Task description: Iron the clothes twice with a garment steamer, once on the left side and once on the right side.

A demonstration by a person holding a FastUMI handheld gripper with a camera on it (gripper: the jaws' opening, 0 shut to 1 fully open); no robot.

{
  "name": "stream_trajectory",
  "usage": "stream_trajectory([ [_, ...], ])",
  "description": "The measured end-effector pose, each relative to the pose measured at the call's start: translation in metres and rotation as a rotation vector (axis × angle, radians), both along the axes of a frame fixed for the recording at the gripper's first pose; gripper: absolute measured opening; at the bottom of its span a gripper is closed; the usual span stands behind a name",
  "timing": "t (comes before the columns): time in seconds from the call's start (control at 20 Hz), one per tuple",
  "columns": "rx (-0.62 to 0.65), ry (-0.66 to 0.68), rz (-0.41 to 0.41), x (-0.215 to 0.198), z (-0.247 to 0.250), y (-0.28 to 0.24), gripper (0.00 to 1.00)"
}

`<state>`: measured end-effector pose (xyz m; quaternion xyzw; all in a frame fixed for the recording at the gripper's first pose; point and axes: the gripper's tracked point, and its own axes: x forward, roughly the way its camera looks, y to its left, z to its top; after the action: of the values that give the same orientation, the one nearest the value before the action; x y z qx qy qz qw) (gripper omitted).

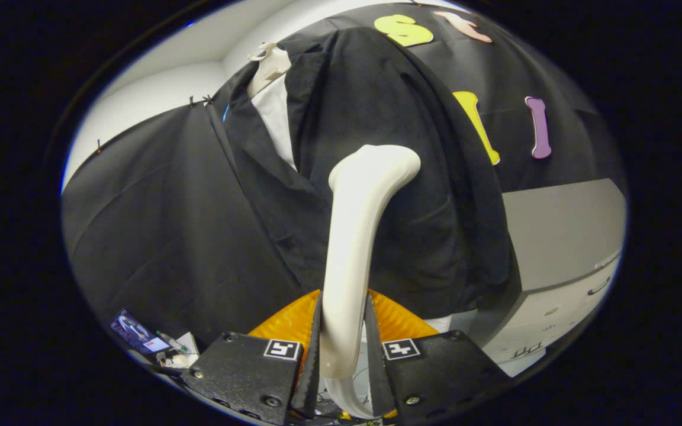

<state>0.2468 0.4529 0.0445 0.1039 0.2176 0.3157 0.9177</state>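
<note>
Black jacket [376, 177] hangs on a mannequin [270, 68], front facing the tool, long axis vertical. It sits dead ahead, beyond the fingers. White shirt [276, 118] shows in the open collar, up by the neck.

Grey cabinet [560, 236] stands beside the jacket's lower hem edge, behind it.

Garment steamer [356, 236]: handle runs up from between the fingers, roughly parallel to the jacket's length, and its head bends over toward the panel on the cabinet side of the lapel opening. Head looks at or just off the cloth; can't confirm contact.

Gripper [344, 349]: clenched on the steamer handle, both fingers pressing its sides.

Key relation: head sits about mid-height on that one panel. My read is that a pass means travel along the vertical axis, and the other panel lies across the lapel gap.
</note>
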Motion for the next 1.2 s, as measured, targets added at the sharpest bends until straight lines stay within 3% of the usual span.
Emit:
stream_trajectory([
  [1.2,-0.118,0.181,-0.008,-0.023,-0.123,-0.02,0.37],
])
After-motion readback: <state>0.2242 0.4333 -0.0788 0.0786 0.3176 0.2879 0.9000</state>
